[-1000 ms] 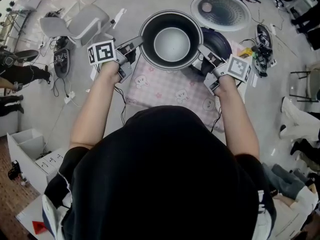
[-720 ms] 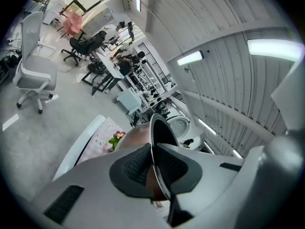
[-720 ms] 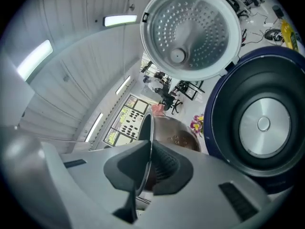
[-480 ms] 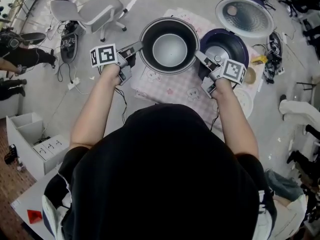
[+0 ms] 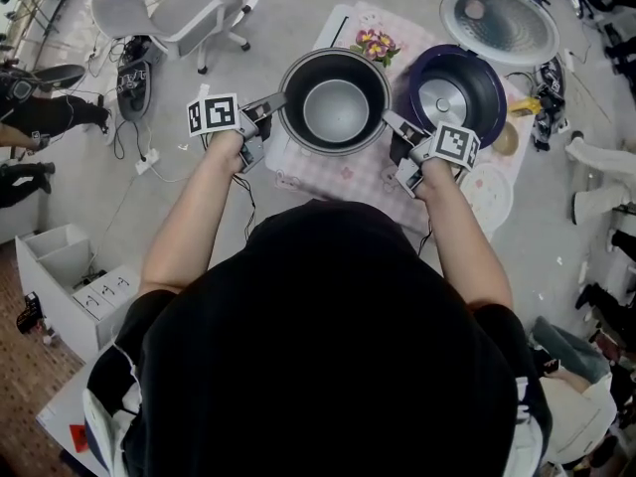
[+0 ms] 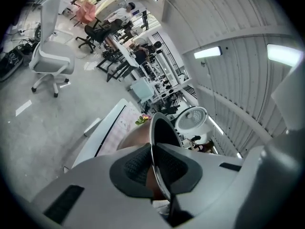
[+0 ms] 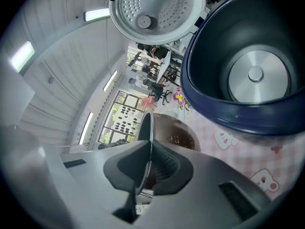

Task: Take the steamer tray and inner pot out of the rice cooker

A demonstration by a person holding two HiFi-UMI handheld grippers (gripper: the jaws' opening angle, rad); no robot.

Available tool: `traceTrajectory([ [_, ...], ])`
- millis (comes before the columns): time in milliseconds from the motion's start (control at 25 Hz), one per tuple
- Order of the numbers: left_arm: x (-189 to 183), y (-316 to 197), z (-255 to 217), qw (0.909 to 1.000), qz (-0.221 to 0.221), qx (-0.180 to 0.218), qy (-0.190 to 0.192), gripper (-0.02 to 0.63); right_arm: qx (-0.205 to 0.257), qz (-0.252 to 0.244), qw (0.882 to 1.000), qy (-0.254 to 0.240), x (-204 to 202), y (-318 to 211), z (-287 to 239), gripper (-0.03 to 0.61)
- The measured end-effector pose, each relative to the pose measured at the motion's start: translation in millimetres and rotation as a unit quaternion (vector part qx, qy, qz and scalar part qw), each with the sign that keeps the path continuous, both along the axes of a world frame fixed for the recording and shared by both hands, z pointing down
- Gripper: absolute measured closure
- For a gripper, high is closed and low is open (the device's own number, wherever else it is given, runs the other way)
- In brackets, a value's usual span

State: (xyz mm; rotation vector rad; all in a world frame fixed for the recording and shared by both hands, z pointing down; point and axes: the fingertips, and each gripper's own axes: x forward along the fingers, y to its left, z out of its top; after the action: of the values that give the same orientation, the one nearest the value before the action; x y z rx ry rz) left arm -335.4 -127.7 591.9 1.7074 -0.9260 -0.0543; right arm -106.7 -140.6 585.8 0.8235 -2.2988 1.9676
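The dark inner pot (image 5: 334,102) with its silvery bottom hangs over the pink checked cloth (image 5: 353,179), left of the rice cooker. My left gripper (image 5: 273,102) is shut on the pot's left rim and my right gripper (image 5: 391,122) on its right rim. In the left gripper view the thin rim (image 6: 159,142) runs between the pads of the left gripper (image 6: 153,168). The right gripper view shows the right gripper (image 7: 151,163) pinching the rim, with the brown pot wall (image 7: 178,132) beyond. The navy rice cooker (image 5: 459,87) stands open and empty, its heating plate (image 7: 257,75) bare.
The cooker's perforated lid (image 5: 499,23) stands raised behind it. A small bunch of flowers (image 5: 373,43) sits at the table's far edge. A white round piece (image 5: 487,199) lies on the cloth right of my right hand. An office chair (image 5: 169,13) stands on the floor, far left.
Both grippers have carried the pot leftward away from the cooker and lower over the cloth. The pot no longer overlaps the cooker's opening. Both grips are unchanged.
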Motion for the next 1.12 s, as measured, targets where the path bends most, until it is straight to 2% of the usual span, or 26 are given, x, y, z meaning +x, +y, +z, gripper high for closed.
traceTrajectory([
  [240,4,6,29,0.9993,0.019,-0.032,0.005,0.565,-0.011,0.005,1.0,0.006,3,9,26,0.549],
  [320,6,9,37,0.9989,0.026,-0.04,0.005,0.565,-0.027,0.014,0.999,0.009,6,15,35,0.549],
  [520,11,15,59,0.9976,0.03,-0.06,0.013,0.566,-0.033,0.036,0.999,-0.002,12,24,51,0.549],
  [800,19,18,88,0.9956,0.046,-0.082,0.002,0.566,-0.04,0.042,0.998,-0.008,19,28,83,0.549],
  [1120,25,18,101,0.9951,0.055,-0.082,-0.007,0.568,-0.046,0.052,0.998,-0.009,25,32,102,0.551],
])
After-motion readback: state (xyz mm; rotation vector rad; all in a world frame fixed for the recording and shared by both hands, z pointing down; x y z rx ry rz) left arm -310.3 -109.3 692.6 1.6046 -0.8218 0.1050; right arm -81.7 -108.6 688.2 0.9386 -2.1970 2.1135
